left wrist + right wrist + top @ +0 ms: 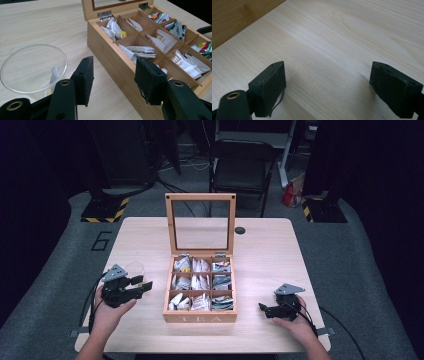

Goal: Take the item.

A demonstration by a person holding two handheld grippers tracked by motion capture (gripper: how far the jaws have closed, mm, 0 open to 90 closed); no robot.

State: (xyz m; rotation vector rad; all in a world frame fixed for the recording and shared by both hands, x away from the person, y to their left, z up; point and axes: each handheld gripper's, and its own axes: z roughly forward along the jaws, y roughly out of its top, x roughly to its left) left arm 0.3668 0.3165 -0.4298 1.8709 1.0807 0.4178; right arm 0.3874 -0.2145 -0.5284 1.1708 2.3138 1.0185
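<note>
Left of tea box (200,287): left tongs (113,77) agape, empty.
Right tongs (327,87): agape, empty, over bare desk (265,250).
Sachets (140,49): inside box compartments; light, limp, crushable — pinch an upstanding edge.
Cup (33,68): left of box; brittle.

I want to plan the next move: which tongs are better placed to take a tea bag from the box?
Probably the left tongs. Their jaws stand open, empty and pointed at the tea box, with the clear cup beside them. The right tongs, also open, rest low over bare table.
</note>
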